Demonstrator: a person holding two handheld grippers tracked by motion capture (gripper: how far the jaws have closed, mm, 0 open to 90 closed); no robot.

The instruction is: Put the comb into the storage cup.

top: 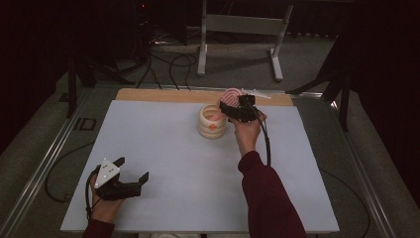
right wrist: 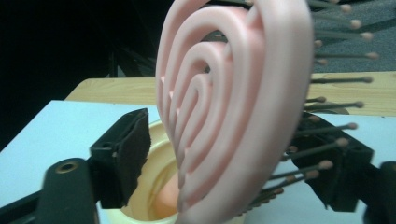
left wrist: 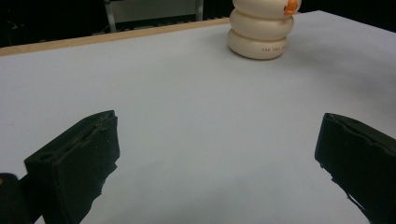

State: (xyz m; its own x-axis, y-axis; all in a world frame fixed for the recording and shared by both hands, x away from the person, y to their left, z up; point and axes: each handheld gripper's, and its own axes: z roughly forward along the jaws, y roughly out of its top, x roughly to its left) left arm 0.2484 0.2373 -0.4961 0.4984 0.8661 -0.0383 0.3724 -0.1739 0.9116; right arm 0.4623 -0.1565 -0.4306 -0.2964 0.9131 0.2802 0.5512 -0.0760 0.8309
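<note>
Right gripper (right wrist: 233, 158) released around pink hairbrush (right wrist: 233, 107) standing in cream holder (top: 212, 121), upper centre | left gripper (left wrist: 215, 163) released, lower left of desk (top: 188, 163)

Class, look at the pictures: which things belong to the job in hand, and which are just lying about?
Part of the job:
- pink plastic hairbrush with concentric ridges, standing in the holder
- cream ribbed ring-stacked holder
- right gripper, fingers open around the brush

Just lying about:
- left gripper, open, resting
- grey metal stand on the floor
</note>
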